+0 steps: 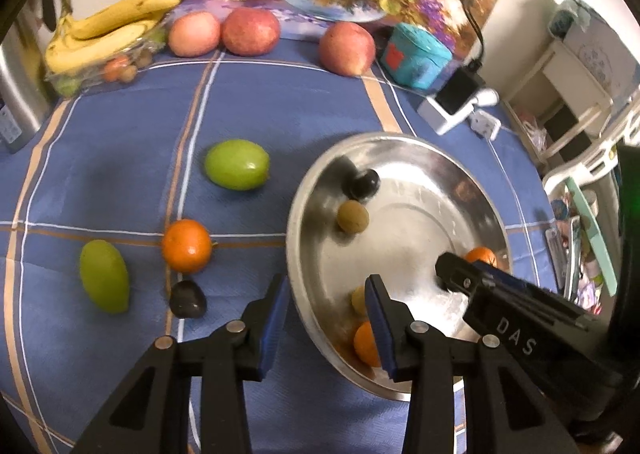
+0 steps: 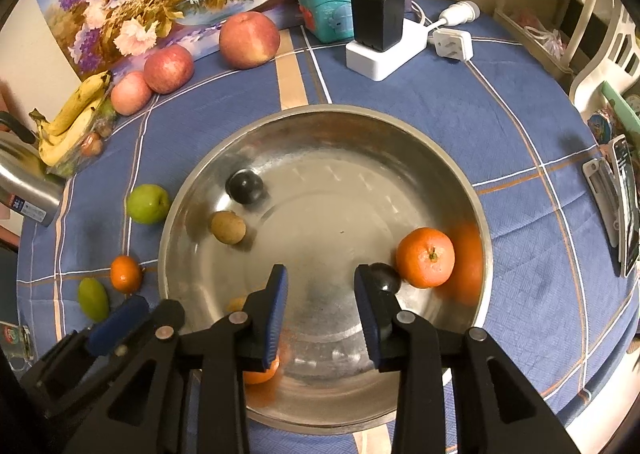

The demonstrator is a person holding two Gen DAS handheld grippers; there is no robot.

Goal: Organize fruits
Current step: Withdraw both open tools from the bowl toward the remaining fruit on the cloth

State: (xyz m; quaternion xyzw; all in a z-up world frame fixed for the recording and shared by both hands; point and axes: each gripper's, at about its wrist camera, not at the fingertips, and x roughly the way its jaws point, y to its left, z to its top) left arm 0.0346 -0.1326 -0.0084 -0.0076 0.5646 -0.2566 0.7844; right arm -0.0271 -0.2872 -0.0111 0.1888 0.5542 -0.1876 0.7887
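Observation:
A steel bowl [image 2: 460, 190] sits on the blue tablecloth; it also shows in the left wrist view [image 1: 404, 222]. It holds a dark plum [image 2: 245, 186], a brown kiwi [image 2: 228, 228], an orange [image 2: 425, 257], a second dark plum [image 2: 386, 277] and a small orange [image 2: 262, 372]. On the cloth to its left lie a green apple [image 1: 237, 164], an orange [image 1: 186, 246], a green mango [image 1: 104, 281] and a dark plum [image 1: 187, 299]. My left gripper [image 1: 326, 324] is open over the bowl's left rim. My right gripper [image 2: 320, 310] is open and empty above the bowl.
Three red apples [image 1: 251, 31] and a banana bunch [image 1: 108, 30] line the table's far side before a flower painting. A teal tin [image 2: 326, 6], a white power strip with a black charger [image 2: 378, 38] and phones [image 2: 620, 198] lie right. A steel flask [image 2: 24, 182] lies left.

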